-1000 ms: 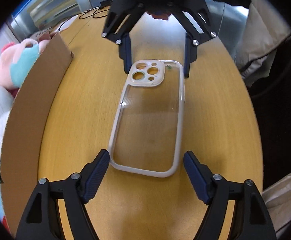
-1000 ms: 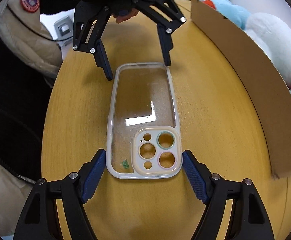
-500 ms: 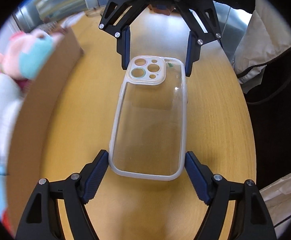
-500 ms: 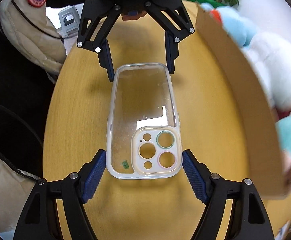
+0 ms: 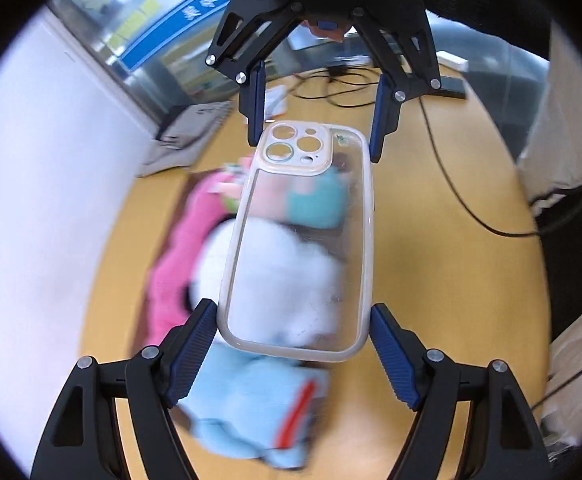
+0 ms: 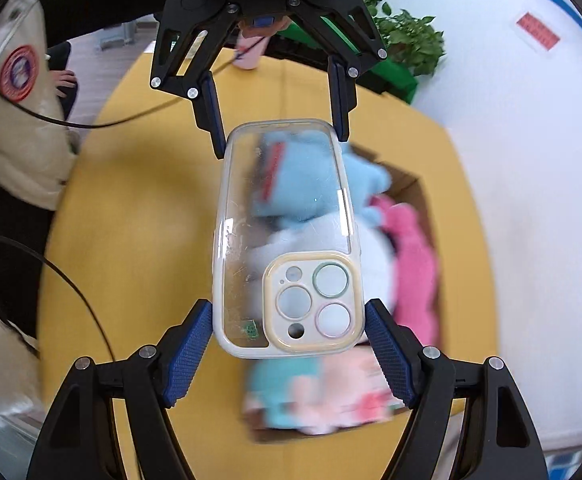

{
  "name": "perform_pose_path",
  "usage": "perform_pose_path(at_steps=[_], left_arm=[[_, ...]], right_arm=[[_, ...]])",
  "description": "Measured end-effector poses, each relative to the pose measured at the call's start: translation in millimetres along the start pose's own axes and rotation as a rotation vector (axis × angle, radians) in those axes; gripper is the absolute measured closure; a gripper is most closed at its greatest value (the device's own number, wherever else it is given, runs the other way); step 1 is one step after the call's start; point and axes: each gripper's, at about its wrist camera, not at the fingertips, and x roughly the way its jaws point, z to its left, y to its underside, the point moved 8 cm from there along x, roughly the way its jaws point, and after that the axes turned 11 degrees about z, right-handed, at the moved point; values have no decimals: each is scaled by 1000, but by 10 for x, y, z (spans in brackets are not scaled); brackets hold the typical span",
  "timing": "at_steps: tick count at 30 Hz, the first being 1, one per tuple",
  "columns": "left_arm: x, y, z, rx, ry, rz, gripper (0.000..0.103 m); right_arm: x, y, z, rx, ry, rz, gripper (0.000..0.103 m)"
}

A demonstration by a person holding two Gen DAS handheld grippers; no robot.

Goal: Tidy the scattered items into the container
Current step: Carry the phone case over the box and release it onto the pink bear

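Note:
A clear phone case with a cream rim and camera cut-outs hangs in the air, carried by both grippers. My left gripper is shut on its plain end, blue pads against both long edges. My right gripper is shut on the camera end of the phone case. Each gripper shows at the top of the other's view: right gripper, left gripper. Below the case lies an open cardboard box filled with plush toys, blurred: a white one, a pink one and a blue one.
The box stands on a round wooden table. Black cables run over the table's far side. A beige jacket and a person's hand are at the left, a potted plant behind, and a white wall to the right.
Both grippers have lifted the phone case off the table and carried it sideways over the box. The plush toys, earlier at the edge of view, now lie under the case.

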Motion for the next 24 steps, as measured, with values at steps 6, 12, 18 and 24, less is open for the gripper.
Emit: perform_pose_path(at_steps=[6,12,18,24], left_arm=[[111,-21,764,-6,13,27,26],[521,22,1194,-11,59,41,26],[1159,9,1488,-19,142,50,26],[1770,39,1592,-73,228,81,25]], right_arm=[[51,164,-872,-1,21,26,22],[724,242,-1281,23,-40,54,22],[1386,448,-1603,67,-134,85,22],[1930,612,-1653,97,-200,147,22]])
